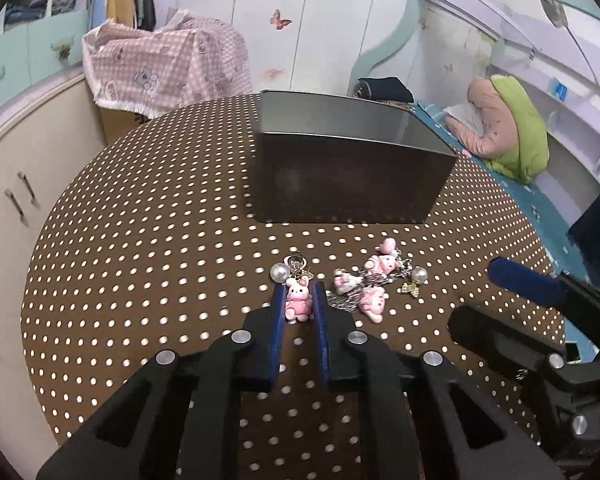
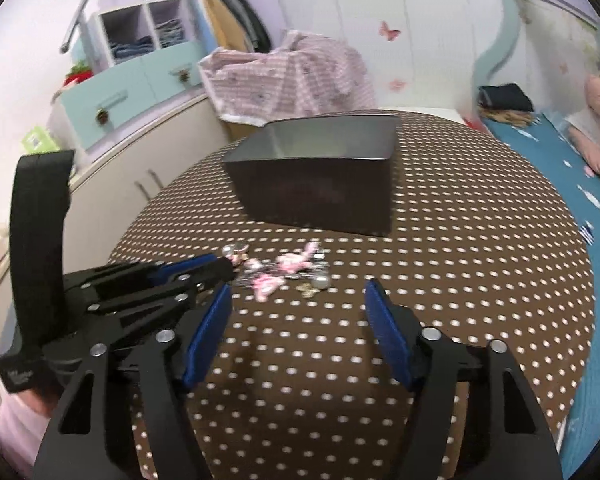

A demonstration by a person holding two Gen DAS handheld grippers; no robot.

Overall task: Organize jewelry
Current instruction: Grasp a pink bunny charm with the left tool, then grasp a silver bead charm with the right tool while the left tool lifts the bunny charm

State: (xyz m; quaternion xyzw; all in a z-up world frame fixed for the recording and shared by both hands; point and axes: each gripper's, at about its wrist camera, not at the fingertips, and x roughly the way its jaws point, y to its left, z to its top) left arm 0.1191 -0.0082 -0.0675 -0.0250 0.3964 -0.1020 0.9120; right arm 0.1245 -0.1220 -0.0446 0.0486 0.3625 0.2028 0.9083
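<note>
A pink bunny charm (image 1: 299, 303) with a pearl (image 1: 278, 272) and a clasp lies on the brown dotted tablecloth (image 1: 140, 280). My left gripper (image 1: 299, 300) is shut on it, a blue pad against each side. Just to its right lies a pile of more pink bunny charms on chains (image 1: 370, 286), with another pearl and a gold butterfly. In the right wrist view the pile (image 2: 284, 270) is blurred, and the left gripper (image 2: 228, 266) reaches in at its left end. My right gripper (image 2: 297, 289) stands open just short of the pile, with nothing between its pads.
An open dark metal box (image 1: 348, 176) stands on the table behind the charms, also in the right wrist view (image 2: 320, 192). A pink checked cloth (image 1: 164, 64) covers something behind the table. Cupboards stand at the left, a bed with a blue sheet (image 2: 560, 160) at the right.
</note>
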